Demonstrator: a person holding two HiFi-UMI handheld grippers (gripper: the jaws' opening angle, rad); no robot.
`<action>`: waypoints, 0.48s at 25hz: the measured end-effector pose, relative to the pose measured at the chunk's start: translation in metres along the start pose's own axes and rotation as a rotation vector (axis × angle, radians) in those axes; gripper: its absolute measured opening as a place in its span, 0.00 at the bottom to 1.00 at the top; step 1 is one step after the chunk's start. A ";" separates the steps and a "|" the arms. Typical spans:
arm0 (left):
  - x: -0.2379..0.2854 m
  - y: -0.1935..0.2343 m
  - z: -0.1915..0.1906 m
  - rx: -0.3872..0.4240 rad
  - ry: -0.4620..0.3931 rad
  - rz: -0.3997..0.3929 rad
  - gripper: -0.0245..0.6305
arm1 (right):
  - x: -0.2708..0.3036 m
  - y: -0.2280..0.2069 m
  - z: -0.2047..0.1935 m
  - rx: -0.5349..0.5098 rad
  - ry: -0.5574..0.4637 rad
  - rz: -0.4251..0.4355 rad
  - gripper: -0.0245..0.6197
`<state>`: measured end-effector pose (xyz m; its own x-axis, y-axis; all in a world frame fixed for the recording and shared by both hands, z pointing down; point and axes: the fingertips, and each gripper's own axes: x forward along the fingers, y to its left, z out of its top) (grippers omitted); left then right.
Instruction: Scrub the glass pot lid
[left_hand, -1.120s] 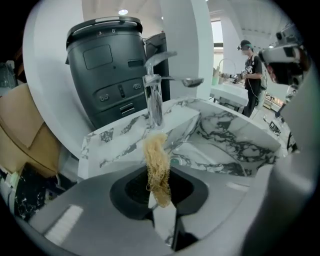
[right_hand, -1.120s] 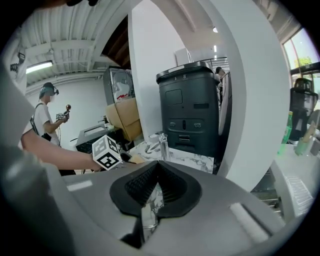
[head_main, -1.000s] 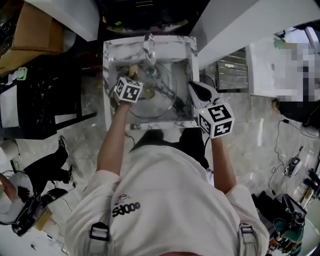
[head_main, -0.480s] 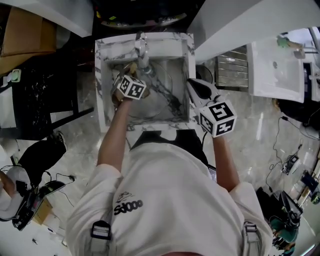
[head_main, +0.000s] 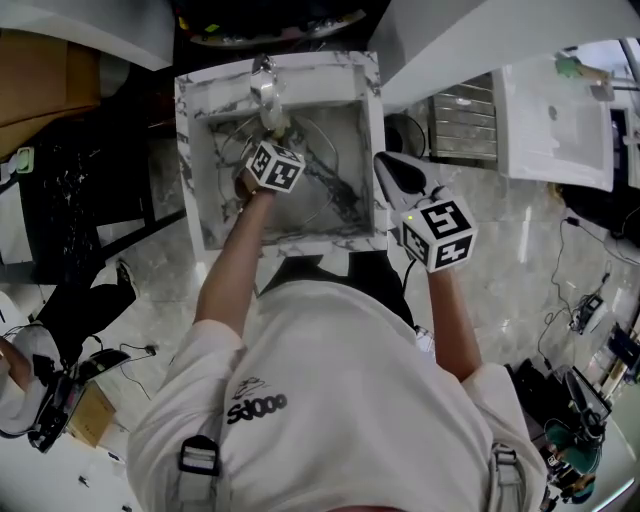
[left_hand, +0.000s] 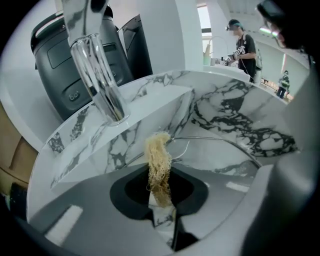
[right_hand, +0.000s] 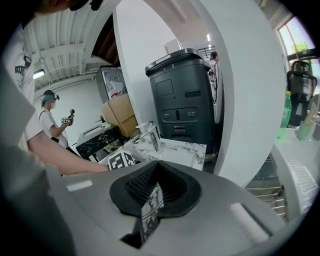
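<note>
At a white, marble-veined sink (head_main: 288, 243), seen from overhead: reaches in with the left gripper (left_hand: 164, 212) toward the basin's 12 o'clock, just under the chrome faucet (head_main: 266, 88). Pinches a pale, fibrous scrubber (left_hand: 159, 167) between jaws closed on its lower end, leaving the tuft standing upright past the tips. Shows the glass pot lid (head_main: 325, 195) down in the basin, spread from the centre toward 4 o'clock, with its metal rim arcing just behind the scrubber in the left gripper view; cannot tell whether scrubber and lid touch. Holds the right gripper (head_main: 390, 170) outside the sink, off the rim at 3 o'clock, well apart from the lid, jaws drawn together to a thin slit with nothing between them. Looks past those jaws, in the right gripper view, to a dark grey bin (right_hand: 185, 100) at 12 o'clock and the sink and faucet at 11 o'clock.
</note>
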<state>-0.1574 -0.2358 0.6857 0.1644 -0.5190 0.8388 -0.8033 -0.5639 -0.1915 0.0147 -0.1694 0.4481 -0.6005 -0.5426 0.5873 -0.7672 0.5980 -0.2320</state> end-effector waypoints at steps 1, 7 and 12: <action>0.000 -0.006 0.002 0.011 -0.005 -0.013 0.11 | 0.000 -0.001 -0.001 0.003 -0.002 -0.002 0.04; -0.006 -0.043 0.011 0.103 -0.027 -0.110 0.11 | -0.005 -0.005 -0.007 0.018 -0.005 -0.013 0.04; -0.011 -0.074 0.015 0.151 -0.052 -0.202 0.11 | -0.006 -0.003 -0.009 0.022 -0.011 -0.015 0.04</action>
<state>-0.0908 -0.1980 0.6834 0.3446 -0.4162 0.8414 -0.6574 -0.7469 -0.1001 0.0226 -0.1622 0.4523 -0.5910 -0.5582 0.5823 -0.7809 0.5768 -0.2397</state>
